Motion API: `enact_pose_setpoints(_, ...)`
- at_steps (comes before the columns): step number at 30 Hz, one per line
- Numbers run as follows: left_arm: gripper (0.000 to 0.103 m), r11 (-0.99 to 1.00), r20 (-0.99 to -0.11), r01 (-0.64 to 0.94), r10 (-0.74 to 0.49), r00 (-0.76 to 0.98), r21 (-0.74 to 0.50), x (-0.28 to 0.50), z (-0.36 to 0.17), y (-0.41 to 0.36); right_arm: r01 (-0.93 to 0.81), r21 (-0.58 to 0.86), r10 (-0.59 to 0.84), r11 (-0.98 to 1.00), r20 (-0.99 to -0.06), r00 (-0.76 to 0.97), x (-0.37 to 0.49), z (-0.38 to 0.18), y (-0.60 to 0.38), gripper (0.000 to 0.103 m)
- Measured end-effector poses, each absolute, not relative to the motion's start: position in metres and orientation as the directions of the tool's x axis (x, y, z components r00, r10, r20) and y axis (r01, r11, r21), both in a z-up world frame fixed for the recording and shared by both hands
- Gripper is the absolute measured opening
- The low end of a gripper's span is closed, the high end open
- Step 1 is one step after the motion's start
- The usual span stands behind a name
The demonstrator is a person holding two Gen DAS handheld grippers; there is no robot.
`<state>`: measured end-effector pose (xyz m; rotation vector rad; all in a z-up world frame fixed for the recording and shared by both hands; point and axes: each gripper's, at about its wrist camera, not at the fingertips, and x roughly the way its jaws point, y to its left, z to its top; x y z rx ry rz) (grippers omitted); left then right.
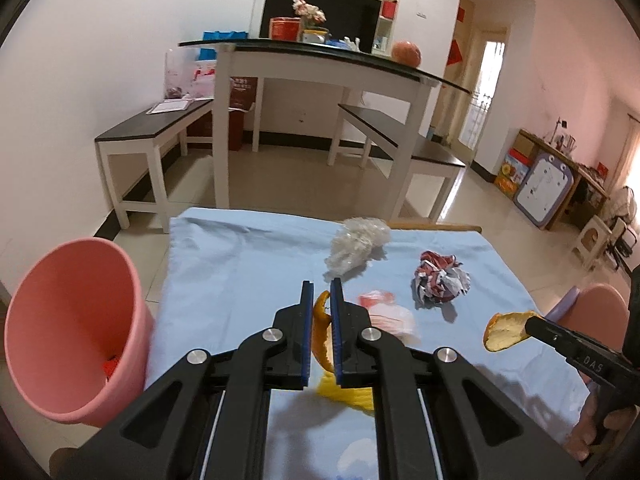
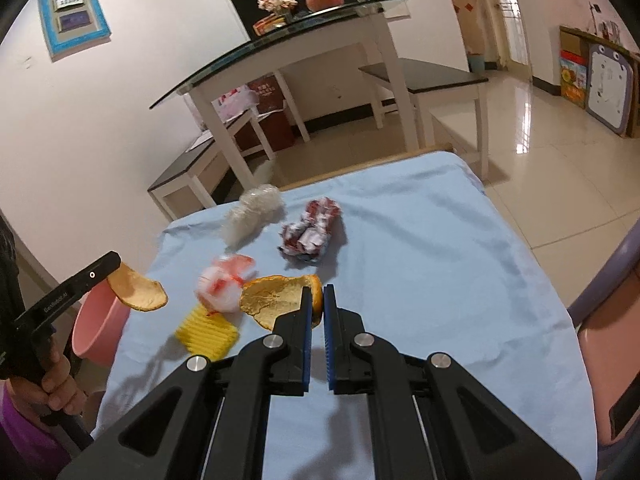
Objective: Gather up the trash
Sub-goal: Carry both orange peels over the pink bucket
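On the blue cloth [image 1: 240, 264] lie a crumpled clear plastic [image 1: 358, 246], a red-and-white wrapper [image 1: 440, 282], a pink-white bag [image 1: 386, 314] and a yellow ridged piece [image 1: 344, 394]. My left gripper [image 1: 321, 285] is shut on an orange peel [image 1: 322, 336], lifted above the cloth. The pink bin [image 1: 72, 320] stands off the table's left edge. In the right wrist view my right gripper [image 2: 318, 290] is shut on a second orange peel [image 2: 276, 296], raised over the cloth [image 2: 420, 260]. The left gripper [image 2: 114, 262] shows there with its peel [image 2: 138, 286] above the bin [image 2: 98, 332].
A pink chair with a purple frame [image 2: 608, 340] stands at the table's right side. Beyond the table are a white glass-topped table [image 1: 320, 60], dark benches [image 1: 152, 128] and tiled floor [image 2: 540, 152]. A hand [image 2: 60, 384] holds the left gripper's grip.
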<state>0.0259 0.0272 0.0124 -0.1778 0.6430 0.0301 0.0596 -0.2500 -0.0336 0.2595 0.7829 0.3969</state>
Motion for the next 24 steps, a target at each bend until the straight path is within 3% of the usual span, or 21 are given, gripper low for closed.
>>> enact_pose_setpoints(24, 0.008, 0.894, -0.553, -0.403, 0.241, 0.798, -0.193, -0.055, 0.025, 0.164, -0.617, 0.274, 0.639, 0.737, -0.579, 0.506, 0.055, 0.024, -0.051, 0.005)
